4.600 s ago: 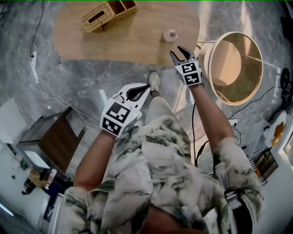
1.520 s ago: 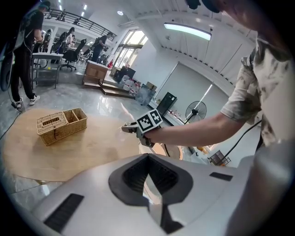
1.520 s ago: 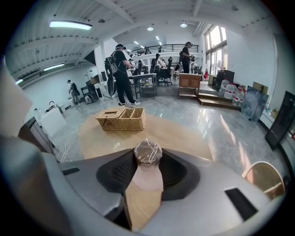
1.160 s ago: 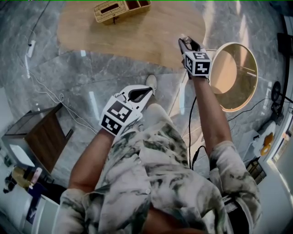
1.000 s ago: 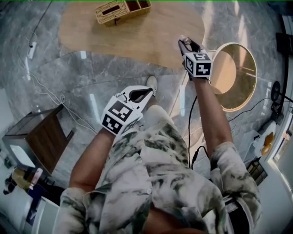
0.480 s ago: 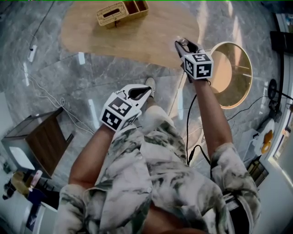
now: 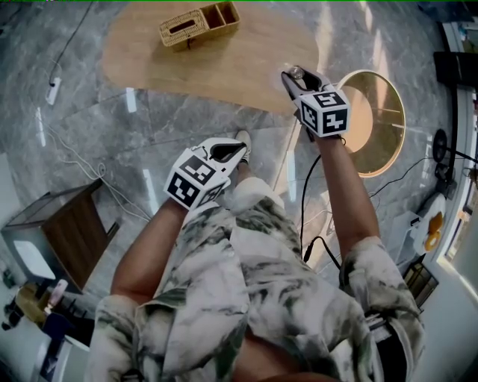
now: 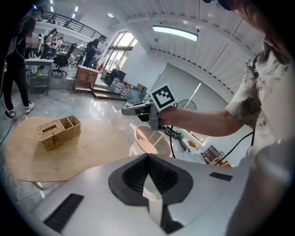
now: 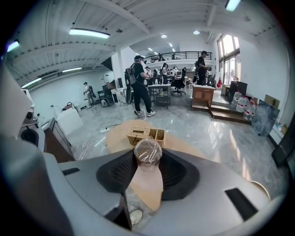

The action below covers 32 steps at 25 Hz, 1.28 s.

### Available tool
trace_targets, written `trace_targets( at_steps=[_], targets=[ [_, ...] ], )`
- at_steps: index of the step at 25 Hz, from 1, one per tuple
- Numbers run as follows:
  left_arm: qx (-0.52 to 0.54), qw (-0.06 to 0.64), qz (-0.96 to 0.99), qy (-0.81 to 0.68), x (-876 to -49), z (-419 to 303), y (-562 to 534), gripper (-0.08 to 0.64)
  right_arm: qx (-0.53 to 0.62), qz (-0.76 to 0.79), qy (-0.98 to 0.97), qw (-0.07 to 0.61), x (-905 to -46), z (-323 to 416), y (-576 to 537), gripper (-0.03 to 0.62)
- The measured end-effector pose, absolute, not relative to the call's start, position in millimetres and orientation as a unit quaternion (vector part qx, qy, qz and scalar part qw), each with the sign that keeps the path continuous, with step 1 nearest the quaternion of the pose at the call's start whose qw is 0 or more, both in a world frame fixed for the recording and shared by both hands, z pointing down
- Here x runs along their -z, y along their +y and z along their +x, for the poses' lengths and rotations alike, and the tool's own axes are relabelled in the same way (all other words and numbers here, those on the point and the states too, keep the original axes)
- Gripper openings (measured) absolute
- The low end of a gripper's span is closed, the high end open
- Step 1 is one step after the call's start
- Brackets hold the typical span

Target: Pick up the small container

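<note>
The container (image 7: 297, 72) is held between the fingers (image 9: 115, 173) of the right gripper (image 7: 293, 78). In the right gripper view the fingers are seen partly open, pressed against the two sides of the container (image 9: 147, 151) near their tips. The container is small and round, with a shiny, crinkled clear cover on top. From the head view it is seen over the right end of the wooden desk (image 7: 224, 67), close to the edge. In the left gripper view the right gripper (image 8: 125, 110) is seen in the air, clear above the desk top (image 8: 69, 156); the container itself cannot be made out there.

The left gripper (image 7: 240, 149) is held lower and nearer the body, over the marble floor (image 7: 149, 127) and just beside a shoe (image 7: 243, 137). Its fingers (image 8: 131, 173) are closed tip to tip, and nothing is held between them.

A wicker basket (image 7: 198, 22) with several compartments is set at the far side of the desk, well apart from the container. It is also seen beyond the container in the right gripper view (image 9: 145, 135). A round table (image 7: 388, 149) with a pale rim stands on the floor to the right of the desk, beside the right forearm. People (image 9: 140, 85) are seen standing in the hall far behind the desk.
</note>
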<state>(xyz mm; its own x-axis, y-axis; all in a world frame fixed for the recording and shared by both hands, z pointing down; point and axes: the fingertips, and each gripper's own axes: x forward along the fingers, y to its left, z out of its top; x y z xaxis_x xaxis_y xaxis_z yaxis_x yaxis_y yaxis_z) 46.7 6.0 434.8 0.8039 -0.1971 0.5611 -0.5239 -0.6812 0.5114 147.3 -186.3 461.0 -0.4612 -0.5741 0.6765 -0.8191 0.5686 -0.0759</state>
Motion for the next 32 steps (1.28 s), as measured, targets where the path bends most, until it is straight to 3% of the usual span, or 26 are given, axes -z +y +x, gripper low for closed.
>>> trace_targets(
  at_steps=[32],
  targets=[
    [-0.23, 0.345, 0.887, -0.204, -419, 45, 14, 0.021, -0.183, 0.385, -0.848, 0.314, -415, 133, -164, 0.16]
  ],
)
